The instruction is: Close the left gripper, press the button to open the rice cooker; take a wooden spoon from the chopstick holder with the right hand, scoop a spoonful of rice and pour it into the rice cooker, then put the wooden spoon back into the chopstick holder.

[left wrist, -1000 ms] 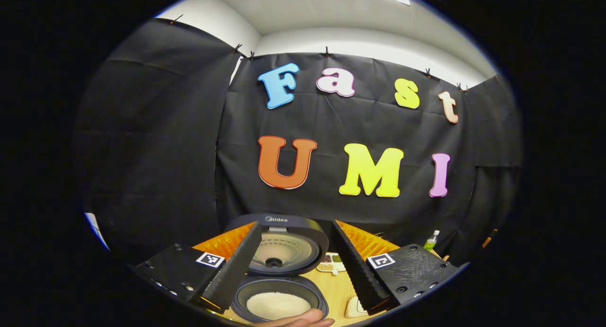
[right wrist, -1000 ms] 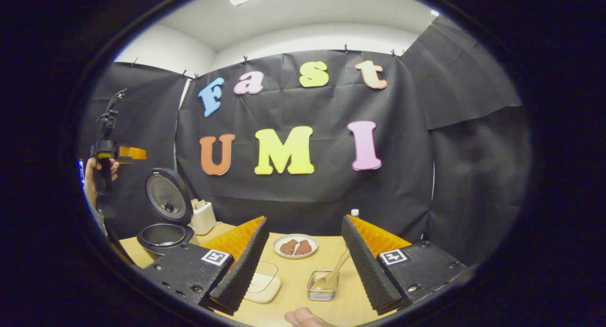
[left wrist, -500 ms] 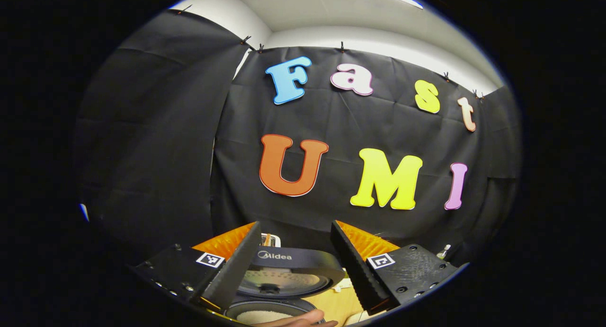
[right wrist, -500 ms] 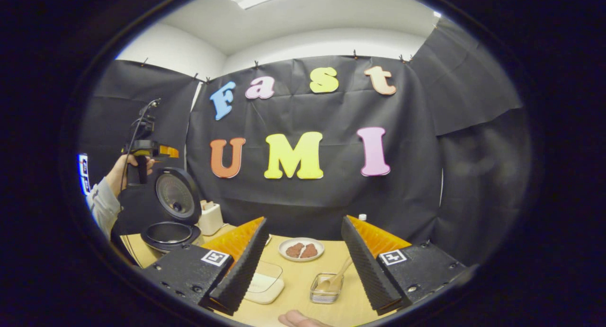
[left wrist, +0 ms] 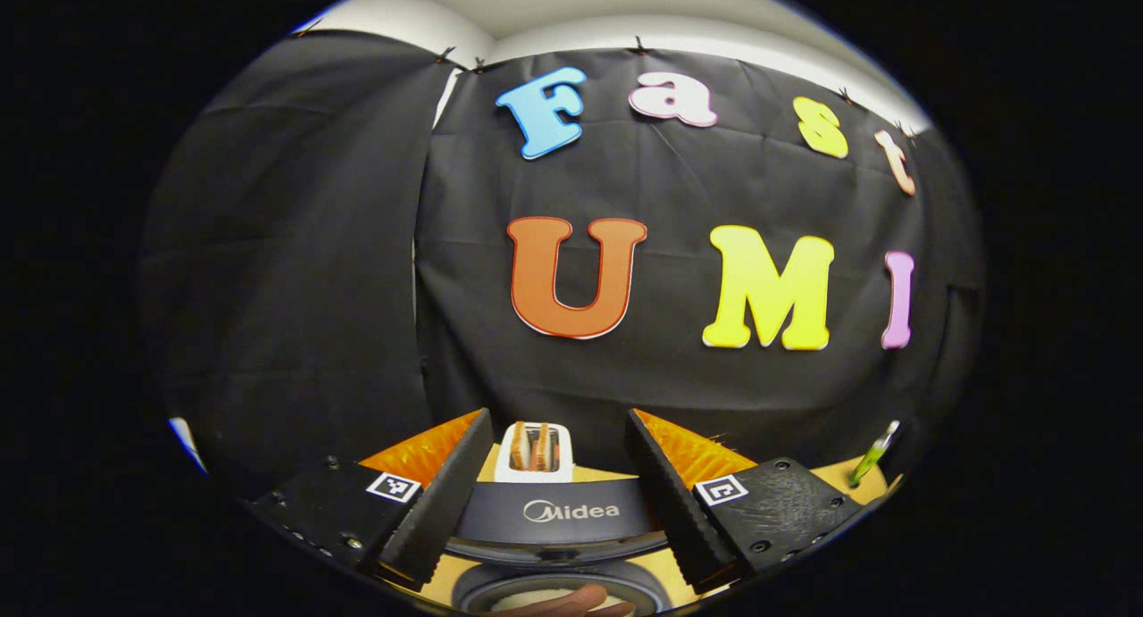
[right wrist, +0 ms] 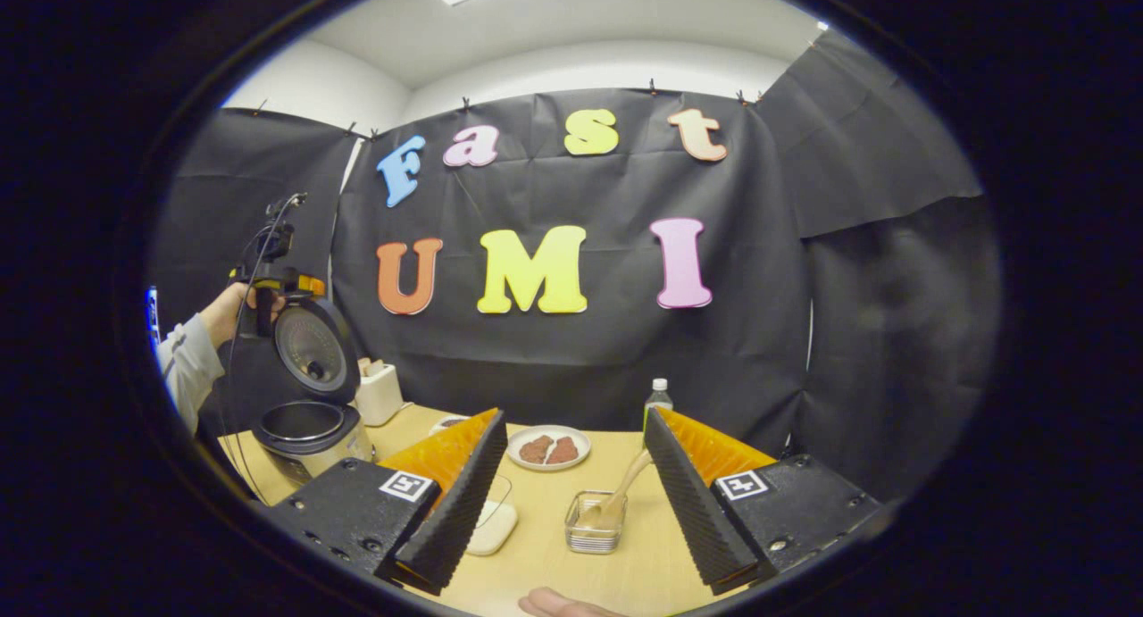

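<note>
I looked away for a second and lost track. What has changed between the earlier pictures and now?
The left gripper, open, has come down from above to the top edge of the raised rice cooker lid; its own view now faces the lid's outer shell. Nothing was taken or let go. The right gripper stays open and empty, the wooden spoon still in the chopstick holder, rice in the pot.

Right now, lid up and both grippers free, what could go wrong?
1. The left gripper sits right at the top of the raised lid; a bump could swing it down over the pot.
2. The spoon leans loosely in its holder; a careless grab could tip both.
</note>
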